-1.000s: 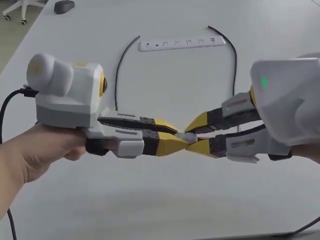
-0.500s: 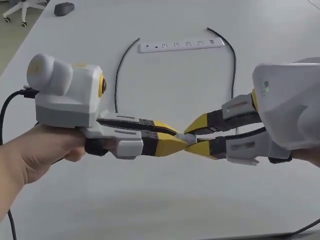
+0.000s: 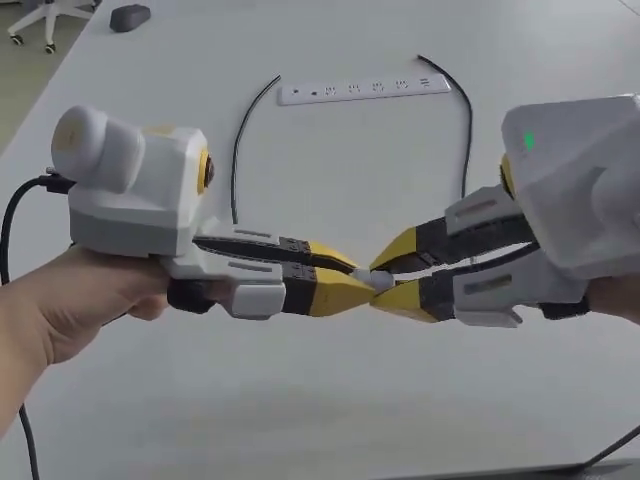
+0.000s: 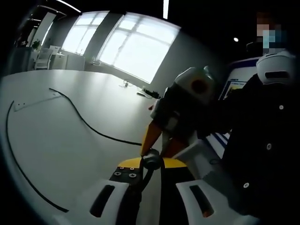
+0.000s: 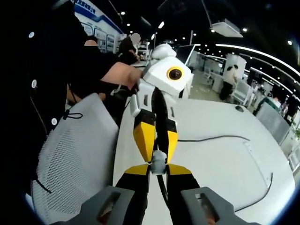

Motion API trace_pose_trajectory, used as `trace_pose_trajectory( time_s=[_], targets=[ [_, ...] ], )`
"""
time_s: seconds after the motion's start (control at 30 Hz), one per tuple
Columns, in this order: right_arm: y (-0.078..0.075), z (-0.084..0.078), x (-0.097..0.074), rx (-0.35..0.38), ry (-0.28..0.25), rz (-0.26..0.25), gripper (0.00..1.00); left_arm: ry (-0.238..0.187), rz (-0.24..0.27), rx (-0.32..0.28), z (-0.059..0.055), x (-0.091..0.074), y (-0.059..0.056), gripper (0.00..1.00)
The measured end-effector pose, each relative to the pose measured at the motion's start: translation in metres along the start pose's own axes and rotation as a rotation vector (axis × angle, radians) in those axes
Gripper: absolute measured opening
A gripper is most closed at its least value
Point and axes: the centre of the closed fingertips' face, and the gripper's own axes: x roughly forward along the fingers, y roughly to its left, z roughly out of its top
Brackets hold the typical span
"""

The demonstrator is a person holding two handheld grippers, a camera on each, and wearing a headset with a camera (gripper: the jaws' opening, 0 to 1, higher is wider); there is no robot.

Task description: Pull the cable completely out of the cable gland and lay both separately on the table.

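With the left gripper [image 3: 360, 279] and the right gripper [image 3: 388, 283] both closed on the cable gland [image 3: 377, 278] above the table [image 3: 300, 400], we judge the cable [image 5: 162, 187] not yet out, nothing laid down.

Small white cable gland [image 3: 378, 277], held in mid-air, thin black cable [image 5: 162, 187] trailing from it

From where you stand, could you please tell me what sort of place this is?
Most likely an open-plan office or lab: a long white table carrying a power strip, a wheeled office chair beside it, and large windows beyond.
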Motion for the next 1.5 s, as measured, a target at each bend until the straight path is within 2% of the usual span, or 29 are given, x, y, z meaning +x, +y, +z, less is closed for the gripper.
trace_pose_trajectory(
  time_s=[0.03, 0.1, 0.13, 0.2, 0.37, 0.5, 0.7, 0.8, 0.83, 0.97, 1.17, 1.23, 1.37, 1.5],
  targets=[
    [0.002, 0.002, 0.000, 0.025, -0.012, 0.022, 0.09, 0.003, -0.004, 0.003, 0.000, 0.000, -0.001, 0.14],
    [0.001, 0.002, -0.002, 0.063, -0.026, 0.024, 0.10, 0.005, -0.003, 0.011, -0.001, 0.000, 0.000, 0.15],
    [0.001, 0.000, -0.003, 0.075, -0.024, 0.042, 0.09, 0.016, -0.009, 0.015, -0.003, 0.001, -0.001, 0.15],
    [-0.001, 0.000, -0.005, 0.077, -0.033, 0.035, 0.09, 0.018, -0.002, 0.019, -0.003, 0.000, 0.000, 0.15],
    [0.002, 0.003, -0.008, 0.135, -0.061, 0.075, 0.05, 0.051, -0.012, 0.038, -0.011, 0.001, -0.001, 0.15],
    [0.004, 0.005, -0.007, 0.152, -0.078, 0.109, 0.11, 0.055, -0.019, 0.058, -0.011, 0.001, -0.002, 0.15],
    [0.010, 0.002, -0.003, 0.179, -0.057, 0.147, 0.10, 0.052, -0.040, 0.076, -0.010, -0.002, -0.006, 0.15],
    [0.012, 0.003, -0.002, 0.227, -0.062, 0.177, 0.10, 0.052, -0.047, 0.094, -0.009, -0.002, -0.007, 0.15],
    [0.010, 0.004, -0.002, 0.231, -0.067, 0.169, 0.10, 0.053, -0.050, 0.108, -0.009, -0.002, -0.008, 0.15],
    [0.012, 0.005, -0.002, 0.252, -0.068, 0.191, 0.10, 0.050, -0.055, 0.124, -0.008, -0.003, -0.008, 0.15],
    [0.015, 0.004, 0.000, 0.269, -0.053, 0.227, 0.11, 0.066, -0.065, 0.173, -0.010, -0.003, -0.010, 0.15],
    [0.018, 0.002, 0.001, 0.275, -0.036, 0.250, 0.10, 0.061, -0.067, 0.173, -0.008, -0.003, -0.011, 0.14],
    [0.022, 0.001, 0.003, 0.264, -0.025, 0.254, 0.09, 0.065, -0.068, 0.175, -0.008, -0.004, -0.011, 0.14],
    [0.021, 0.005, 0.001, 0.269, -0.041, 0.251, 0.09, 0.059, -0.068, 0.180, -0.006, -0.006, -0.011, 0.14]
  ],
)
